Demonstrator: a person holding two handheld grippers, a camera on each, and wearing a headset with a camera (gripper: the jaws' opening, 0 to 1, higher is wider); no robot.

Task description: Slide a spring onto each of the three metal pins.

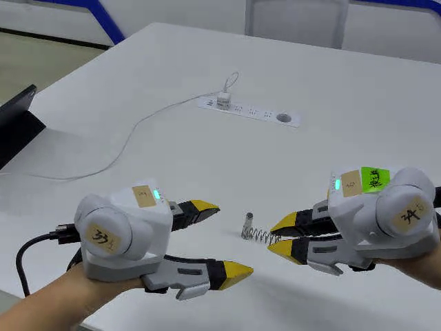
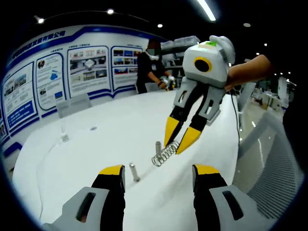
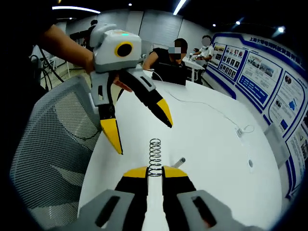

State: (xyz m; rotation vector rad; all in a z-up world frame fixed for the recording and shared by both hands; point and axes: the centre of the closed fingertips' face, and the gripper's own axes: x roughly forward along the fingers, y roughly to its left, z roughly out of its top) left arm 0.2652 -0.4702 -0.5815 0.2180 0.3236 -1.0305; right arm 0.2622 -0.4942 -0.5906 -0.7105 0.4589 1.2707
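Metal coils make up the one spring (image 1: pixel 260 236), which lies on the smooth white table (image 1: pixel 207 152). One end is pinched between the narrowed jaws of the right gripper (image 1: pixel 281 236). Two short round pins stand by it, a near pin (image 2: pixel 134 172) and a far pin (image 2: pixel 158 146). The left gripper (image 1: pixel 226 238) gapes wide, holding nothing. Blue-edged posters (image 2: pixel 91 67) line the room's wall.

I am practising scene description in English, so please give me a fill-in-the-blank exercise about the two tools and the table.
1. The right tool is shut on a ___ .
2. The jaws of the left tool stand ___ , with nothing between them.
3. The table is ___ in colour.

Missing words: spring; open; white.
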